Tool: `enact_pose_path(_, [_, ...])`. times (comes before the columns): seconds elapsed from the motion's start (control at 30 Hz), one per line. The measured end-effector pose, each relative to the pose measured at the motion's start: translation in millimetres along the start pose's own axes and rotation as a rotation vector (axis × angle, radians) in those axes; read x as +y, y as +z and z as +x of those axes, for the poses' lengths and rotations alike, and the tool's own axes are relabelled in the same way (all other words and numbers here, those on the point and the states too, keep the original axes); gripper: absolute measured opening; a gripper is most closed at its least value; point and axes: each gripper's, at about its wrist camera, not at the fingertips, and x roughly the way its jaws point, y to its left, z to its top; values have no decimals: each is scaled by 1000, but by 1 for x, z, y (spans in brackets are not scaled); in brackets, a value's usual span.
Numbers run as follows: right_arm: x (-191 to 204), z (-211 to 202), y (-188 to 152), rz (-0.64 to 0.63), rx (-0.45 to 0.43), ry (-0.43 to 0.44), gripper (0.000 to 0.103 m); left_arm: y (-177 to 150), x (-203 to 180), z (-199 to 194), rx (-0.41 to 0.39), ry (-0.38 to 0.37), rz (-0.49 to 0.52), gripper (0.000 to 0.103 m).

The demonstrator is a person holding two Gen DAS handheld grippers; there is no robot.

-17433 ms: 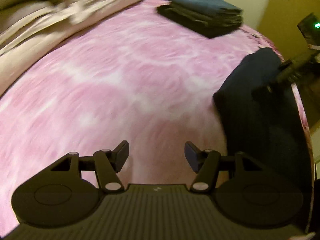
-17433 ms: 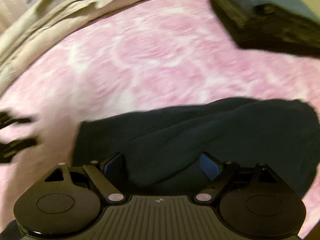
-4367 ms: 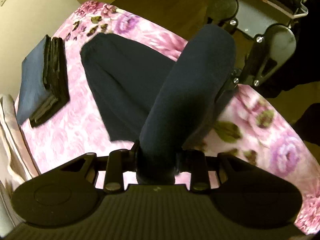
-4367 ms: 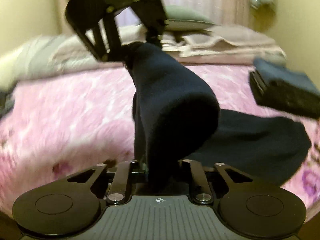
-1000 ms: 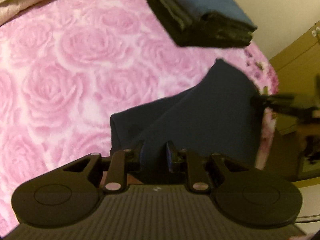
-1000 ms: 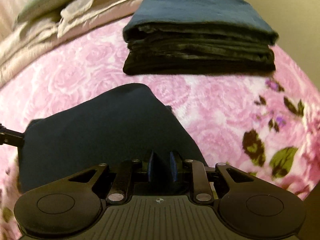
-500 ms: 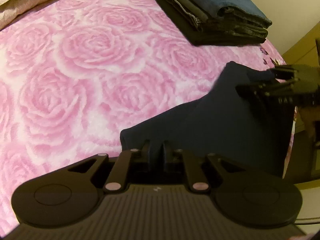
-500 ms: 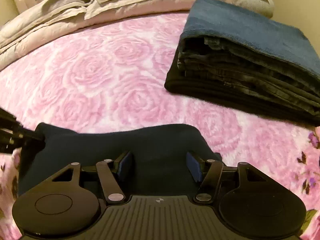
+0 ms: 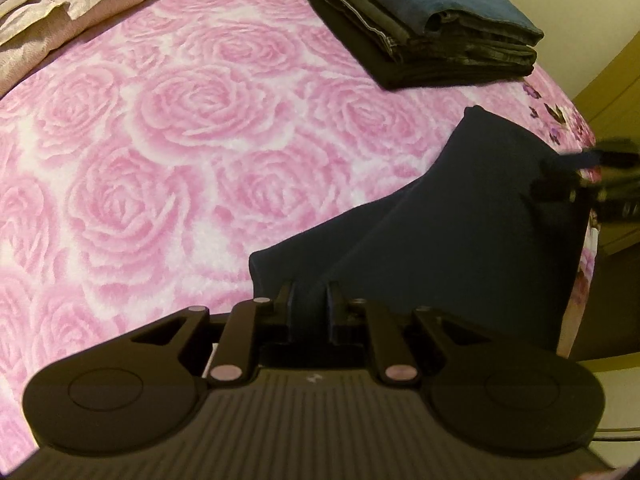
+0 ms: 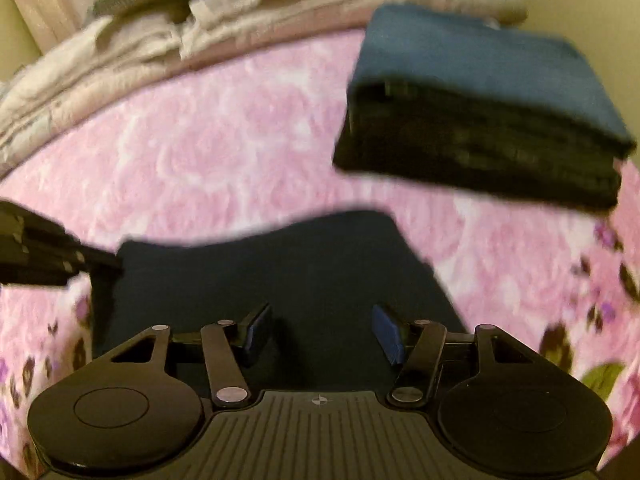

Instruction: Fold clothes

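Pinching a corner of the navy garment, the left tool has its fingers pressed together on a ridge of the cloth right at the near edge of the left wrist view. The garment lies folded flat on the pink rose-patterned bedspread, close to the edge of the bed. The right tool hangs just above the same garment with its blue-padded fingers spread wide and nothing between them; the right wrist view is blurred. Seen from the left wrist, that tool shows as a dark smear at the garment's far right corner. Farther out on the bedspread, apart from the garment, sits a stack of folded clothes, a blue piece on top of darker ones. Beyond it, along the far side of the bed, lies crumpled beige bedding.
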Motion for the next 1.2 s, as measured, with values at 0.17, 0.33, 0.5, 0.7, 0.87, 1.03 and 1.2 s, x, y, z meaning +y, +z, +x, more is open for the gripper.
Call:
enact_pose_path(0.17, [-2,4,-6,2,19,-10,60,-4,-3,-2,-7,4,8,11])
enact_pose_path(0.33, [-2,-11,-1,16,-1,-20,60,-9,-3,-9,-17,7,4,11])
enact_pose_path(0.5, [-6,-41,-4,-13,-36,-43,60,-31,-12,-40,-71,38,39,17])
enact_pose_path(0.7, [-11,-62,-36,-25,-2,-96,60,-69,-44,-66,-107,40,149,20])
enact_pose_path(0.87, [1,-73,-70,-137,13,-150,74,-102,-103,-68,-137,10,360,32])
enact_pose_path(1.03, [26,-82,-100,-470,-4,-154,91,-124,-164,-54,-159,13,556,43])
enact_pose_path(1.2, [27,-74,-140,-1023,-67,-158,91,-130,-214,-31,-188,129,601,60])
